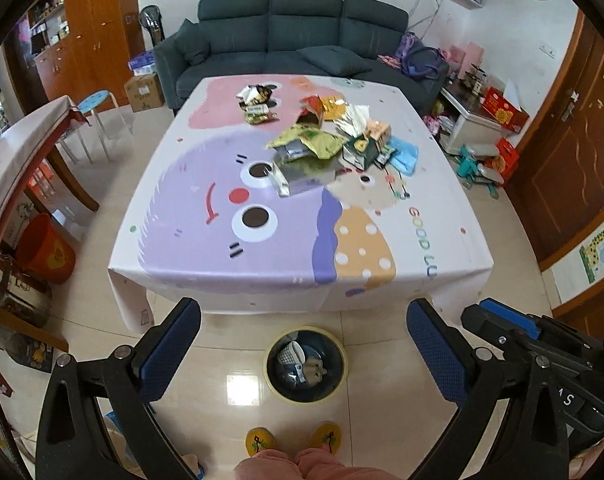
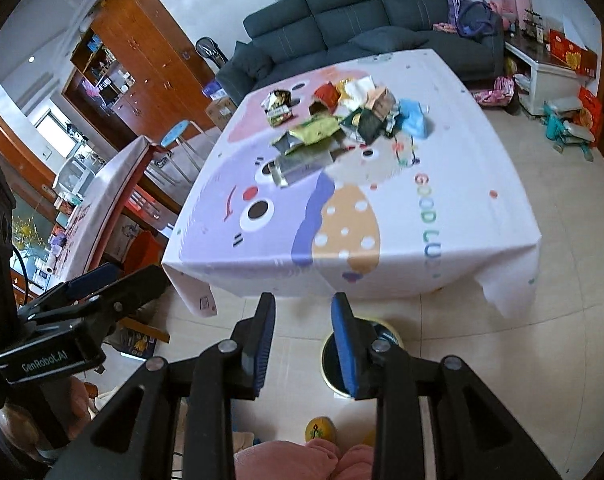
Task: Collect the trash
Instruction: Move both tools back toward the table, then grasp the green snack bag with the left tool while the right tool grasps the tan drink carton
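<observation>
While the left gripper [image 1: 304, 350] hangs wide open and empty near the bin [image 1: 306, 364], the right gripper [image 2: 304, 344] is half open, also empty. The trash [image 1: 326, 140] lies far on the table [image 1: 442, 216], so I think one should reach well forward and pinch one wrapper at its edge.

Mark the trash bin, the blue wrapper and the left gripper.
trash bin [image 1: 270, 380], left wrist view, on its yellow rim.
blue wrapper [image 1: 405, 157], left wrist view, on its middle.
left gripper [image 1: 304, 354], left wrist view, midway between its open fingertips.
</observation>
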`<state>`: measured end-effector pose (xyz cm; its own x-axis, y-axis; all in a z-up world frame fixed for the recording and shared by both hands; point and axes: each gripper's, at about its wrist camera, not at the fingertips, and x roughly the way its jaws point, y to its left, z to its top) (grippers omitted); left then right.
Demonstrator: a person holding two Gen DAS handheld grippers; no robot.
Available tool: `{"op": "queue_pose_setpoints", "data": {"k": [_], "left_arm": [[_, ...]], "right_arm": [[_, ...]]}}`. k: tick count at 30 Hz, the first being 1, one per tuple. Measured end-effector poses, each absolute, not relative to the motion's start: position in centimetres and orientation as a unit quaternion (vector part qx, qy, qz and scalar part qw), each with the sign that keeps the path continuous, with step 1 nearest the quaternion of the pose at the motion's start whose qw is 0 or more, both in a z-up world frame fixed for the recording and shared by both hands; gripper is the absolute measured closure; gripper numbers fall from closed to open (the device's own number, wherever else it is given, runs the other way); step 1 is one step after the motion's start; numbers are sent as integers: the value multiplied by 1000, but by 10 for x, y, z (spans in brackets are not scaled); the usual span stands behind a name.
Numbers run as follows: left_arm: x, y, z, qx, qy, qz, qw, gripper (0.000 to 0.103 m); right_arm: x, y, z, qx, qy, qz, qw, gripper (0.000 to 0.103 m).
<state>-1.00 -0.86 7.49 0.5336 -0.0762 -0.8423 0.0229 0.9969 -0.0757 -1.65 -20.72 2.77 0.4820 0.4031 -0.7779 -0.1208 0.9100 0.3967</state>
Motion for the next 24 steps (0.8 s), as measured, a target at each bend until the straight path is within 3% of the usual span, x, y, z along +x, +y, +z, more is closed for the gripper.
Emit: {"op": "queue_pose_setpoints", "data": {"k": [11,24], "left_arm": [[41,6,81,-29,491,-19,871,3],[218,56,45,-55,543,-132,827,3]], "right_arm": [[31,-216,37,147,476,151,854,73],[144,-200,25,189,474,68,857,71]]}}
